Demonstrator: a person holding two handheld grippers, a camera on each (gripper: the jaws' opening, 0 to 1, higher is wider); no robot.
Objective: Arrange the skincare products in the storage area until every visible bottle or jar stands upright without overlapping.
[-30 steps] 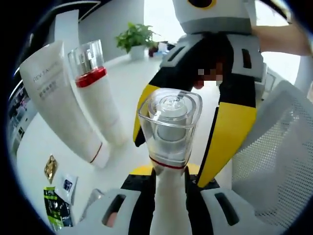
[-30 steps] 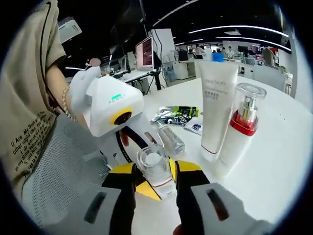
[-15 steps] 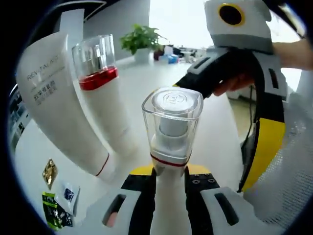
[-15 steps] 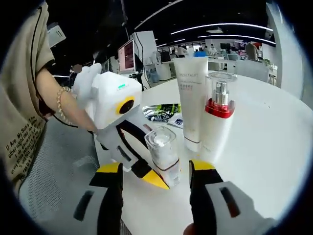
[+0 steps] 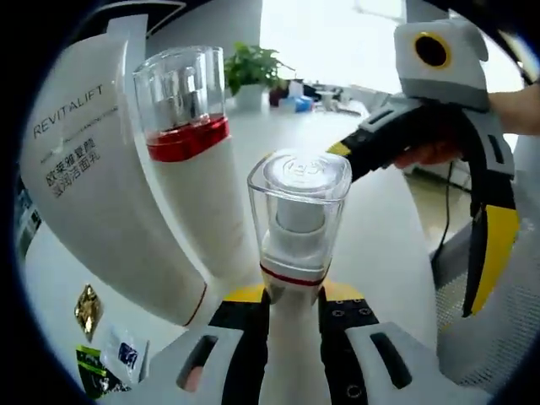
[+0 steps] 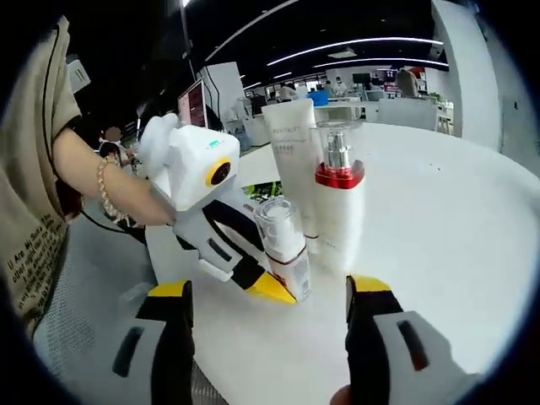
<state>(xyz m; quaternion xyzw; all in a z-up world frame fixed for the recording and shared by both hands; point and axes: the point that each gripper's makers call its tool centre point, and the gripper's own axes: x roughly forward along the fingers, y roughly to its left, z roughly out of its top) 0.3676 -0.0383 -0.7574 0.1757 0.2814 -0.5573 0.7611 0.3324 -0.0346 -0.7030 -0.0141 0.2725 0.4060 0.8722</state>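
Left hand-held gripper (image 5: 294, 316): its jaws are clamped on the white body of a small pump bottle (image 5: 295, 224) with a clear square cap and a thin red band. In the right gripper view this bottle (image 6: 283, 245) stands upright on the white counter (image 6: 439, 219), with the yellow-tipped jaws of the left hand-held gripper (image 6: 274, 283) at its base, gripped by a person's hand (image 6: 156, 215).

Right hand-held gripper (image 6: 266, 295): its jaws are spread wide with nothing between them, on the near side of the small pump bottle and apart from it. In the left gripper view it (image 5: 422, 156) hangs to the right of the bottle.

Just behind the small pump bottle stands a taller pump bottle (image 6: 337, 202) with a red collar and clear cap, upright. A white tube (image 6: 291, 160) printed REVITALIFT stands cap-down just beside it. In the left gripper view the tall pump bottle (image 5: 194, 169) and the tube (image 5: 93, 177) stand to the left of the held bottle; whether they touch each other cannot be determined.

Small sachets (image 5: 105, 359) lie flat on the counter (image 5: 371, 211) near the tube base. A potted plant (image 5: 253, 72) stands at the far end.
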